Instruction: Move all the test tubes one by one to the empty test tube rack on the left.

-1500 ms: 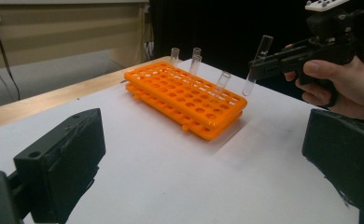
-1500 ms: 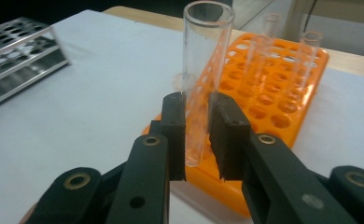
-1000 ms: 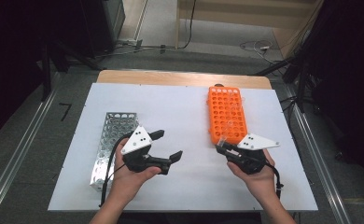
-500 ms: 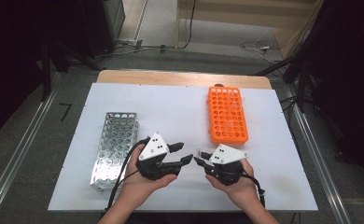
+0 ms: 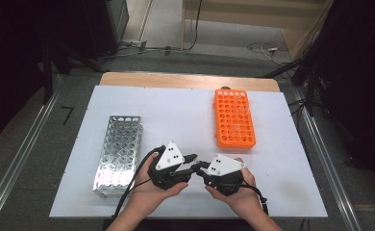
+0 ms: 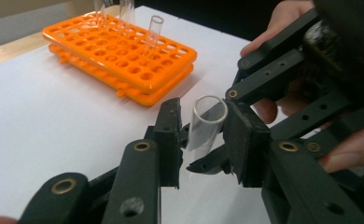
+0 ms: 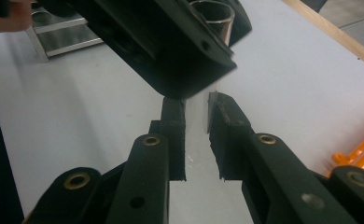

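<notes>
Tube: clear glass test tube (image 6: 207, 122), open rim showing, empty.
Left gripper (image 6: 203, 140): jaws just closing around it.
Right gripper (image 7: 197, 114): gripping its lower end.
Orange rack (image 5: 234, 118): lying at one o'clock.

High view looks down over the white table (image 5: 176, 106); both gripper views sit close, sharing the glass tube (image 6: 207, 122)

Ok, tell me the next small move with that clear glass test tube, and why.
Probably open the right hand-held gripper and let go: both pairs of jaws now clamp the clear glass test tube, the left hand-held gripper having just closed on it. That leaves the left free to carry it to the silver metal rack.
</notes>
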A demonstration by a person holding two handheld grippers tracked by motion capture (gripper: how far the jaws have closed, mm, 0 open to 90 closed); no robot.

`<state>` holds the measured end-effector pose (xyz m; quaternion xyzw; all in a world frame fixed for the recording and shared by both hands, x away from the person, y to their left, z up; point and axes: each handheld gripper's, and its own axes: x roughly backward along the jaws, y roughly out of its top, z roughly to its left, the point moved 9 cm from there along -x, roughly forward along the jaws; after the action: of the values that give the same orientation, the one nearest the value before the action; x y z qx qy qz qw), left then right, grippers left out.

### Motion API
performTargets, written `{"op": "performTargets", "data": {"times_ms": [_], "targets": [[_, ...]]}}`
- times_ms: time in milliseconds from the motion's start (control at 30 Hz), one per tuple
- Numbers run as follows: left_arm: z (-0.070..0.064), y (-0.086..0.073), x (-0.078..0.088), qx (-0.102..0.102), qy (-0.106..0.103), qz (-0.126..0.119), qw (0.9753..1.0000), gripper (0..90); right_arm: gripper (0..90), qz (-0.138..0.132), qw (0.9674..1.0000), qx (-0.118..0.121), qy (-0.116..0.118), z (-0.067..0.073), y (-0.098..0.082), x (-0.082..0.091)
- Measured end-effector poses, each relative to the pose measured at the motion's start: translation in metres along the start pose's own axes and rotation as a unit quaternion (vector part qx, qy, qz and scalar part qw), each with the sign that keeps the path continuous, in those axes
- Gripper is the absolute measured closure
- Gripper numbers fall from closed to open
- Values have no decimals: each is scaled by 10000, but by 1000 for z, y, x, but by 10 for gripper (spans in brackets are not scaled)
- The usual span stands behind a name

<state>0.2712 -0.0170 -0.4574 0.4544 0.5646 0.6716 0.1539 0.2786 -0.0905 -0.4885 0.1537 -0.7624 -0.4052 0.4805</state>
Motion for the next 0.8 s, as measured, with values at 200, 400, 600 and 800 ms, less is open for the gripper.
{"op": "performTargets", "data": {"times_ms": [200,400,600,800], "targets": [[-1,-1,-1,-44,1,29,10000,750,741,24,10000,42,31,1,-1,-1],[0,1,0,-19,9,4,10000,757,734,-51,10000,-9,50,0,0,0],[10,7,7,155,59,-118,9998,759,551,-466,9982,-213,297,-6,-2,4],[24,9,17,170,184,-122,9996,759,414,-797,9947,-556,326,-21,-9,15]]}}
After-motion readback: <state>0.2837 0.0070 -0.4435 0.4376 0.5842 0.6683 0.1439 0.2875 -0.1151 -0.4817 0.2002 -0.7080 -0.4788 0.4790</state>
